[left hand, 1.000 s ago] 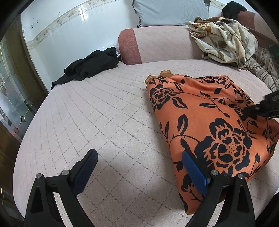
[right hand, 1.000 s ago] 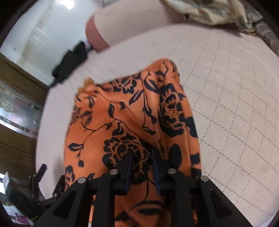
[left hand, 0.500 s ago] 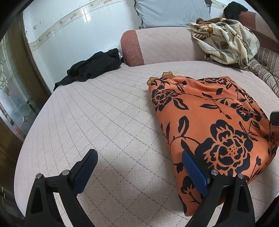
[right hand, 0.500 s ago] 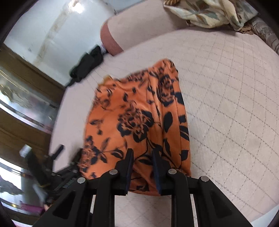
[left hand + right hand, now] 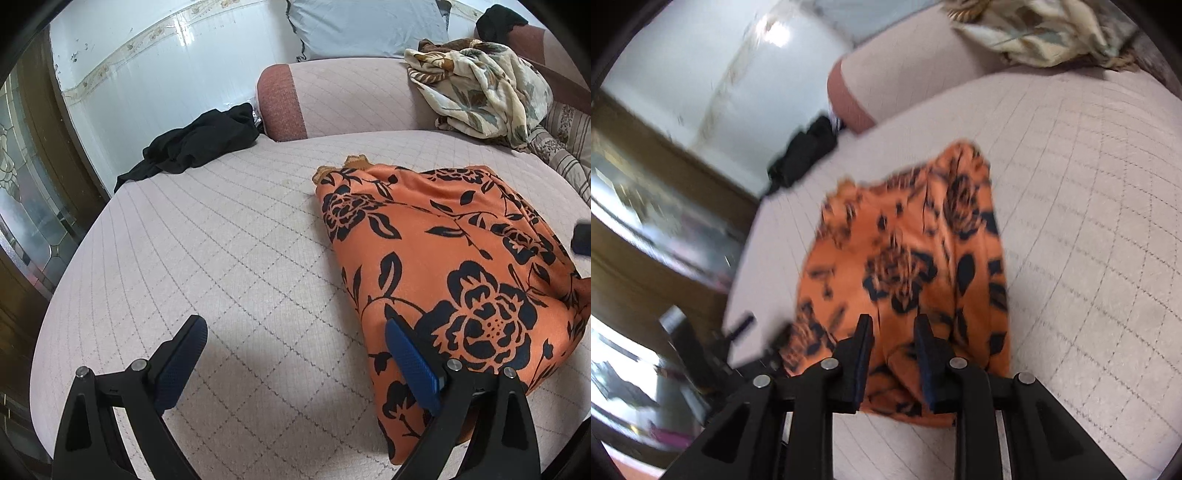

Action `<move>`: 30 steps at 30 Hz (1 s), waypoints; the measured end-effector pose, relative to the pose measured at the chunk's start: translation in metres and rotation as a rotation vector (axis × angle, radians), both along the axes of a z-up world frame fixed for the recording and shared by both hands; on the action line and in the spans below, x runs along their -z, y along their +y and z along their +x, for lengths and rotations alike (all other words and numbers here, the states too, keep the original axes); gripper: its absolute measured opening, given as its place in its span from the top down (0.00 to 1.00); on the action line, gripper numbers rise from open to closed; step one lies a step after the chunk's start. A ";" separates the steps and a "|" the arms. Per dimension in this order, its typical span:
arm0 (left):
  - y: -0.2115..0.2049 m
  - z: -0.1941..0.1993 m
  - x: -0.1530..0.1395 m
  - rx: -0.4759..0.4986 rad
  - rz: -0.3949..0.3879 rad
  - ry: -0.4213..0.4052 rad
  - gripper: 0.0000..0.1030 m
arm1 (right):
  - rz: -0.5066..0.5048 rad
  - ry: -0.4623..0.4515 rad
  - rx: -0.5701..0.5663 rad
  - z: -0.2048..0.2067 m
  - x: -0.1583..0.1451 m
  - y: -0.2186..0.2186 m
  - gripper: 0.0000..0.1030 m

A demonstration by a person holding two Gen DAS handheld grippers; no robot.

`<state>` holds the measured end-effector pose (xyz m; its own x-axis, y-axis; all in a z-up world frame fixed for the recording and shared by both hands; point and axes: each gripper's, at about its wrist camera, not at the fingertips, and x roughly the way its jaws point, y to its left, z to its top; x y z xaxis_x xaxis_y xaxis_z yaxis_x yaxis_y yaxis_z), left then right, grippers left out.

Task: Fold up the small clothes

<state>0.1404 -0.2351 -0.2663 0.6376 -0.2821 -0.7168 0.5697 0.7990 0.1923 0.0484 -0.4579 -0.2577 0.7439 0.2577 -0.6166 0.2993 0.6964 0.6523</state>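
A folded orange garment with black flowers (image 5: 443, 266) lies on the pink quilted cushion (image 5: 221, 258); it also shows, blurred, in the right wrist view (image 5: 908, 258). My left gripper (image 5: 295, 354) is open and empty, hovering at the garment's near left edge, with its right pad over the cloth. My right gripper (image 5: 893, 343) is slightly open with nothing between its pads, above the garment's near edge. A dark tip of the right gripper shows at the far right edge of the left wrist view (image 5: 583, 240).
A black garment (image 5: 199, 144) lies at the cushion's back left. A cream floral cloth (image 5: 480, 85) is heaped on the backrest (image 5: 351, 99), below a grey pillow (image 5: 365, 26). A wooden and glass door (image 5: 26, 206) stands on the left.
My right gripper has let go of the garment, opened a little and pulled back and up. The garment now lies flat. The left gripper has barely moved.
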 end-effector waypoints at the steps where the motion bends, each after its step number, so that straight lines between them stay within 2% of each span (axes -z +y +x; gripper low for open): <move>1: 0.000 0.000 -0.002 0.000 -0.007 -0.005 0.06 | 0.004 -0.022 0.024 -0.003 -0.003 -0.006 0.71; 2: 0.000 0.000 -0.004 -0.002 -0.012 -0.008 0.06 | -0.001 -0.044 0.065 -0.006 -0.005 -0.014 0.65; 4: -0.001 0.000 -0.008 -0.009 -0.027 -0.017 0.06 | 0.008 -0.074 0.150 -0.014 -0.008 -0.028 0.18; 6: -0.001 0.001 -0.013 -0.014 -0.045 -0.027 0.06 | 0.027 -0.109 0.214 -0.021 -0.008 -0.042 0.18; 10: -0.001 0.005 -0.023 -0.025 -0.083 -0.028 0.06 | 0.068 -0.072 0.247 -0.019 0.000 -0.056 0.18; 20: -0.011 0.014 -0.027 -0.023 -0.114 -0.005 0.06 | 0.113 -0.025 0.225 -0.007 0.021 -0.063 0.18; 30: -0.025 0.021 -0.024 -0.004 -0.123 0.038 0.06 | 0.129 -0.024 0.209 0.001 0.028 -0.068 0.18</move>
<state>0.1618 -0.2601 -0.2425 0.6119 -0.3669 -0.7007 0.5712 0.8177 0.0707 0.0496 -0.5257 -0.2859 0.8035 0.1716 -0.5701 0.4117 0.5316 0.7402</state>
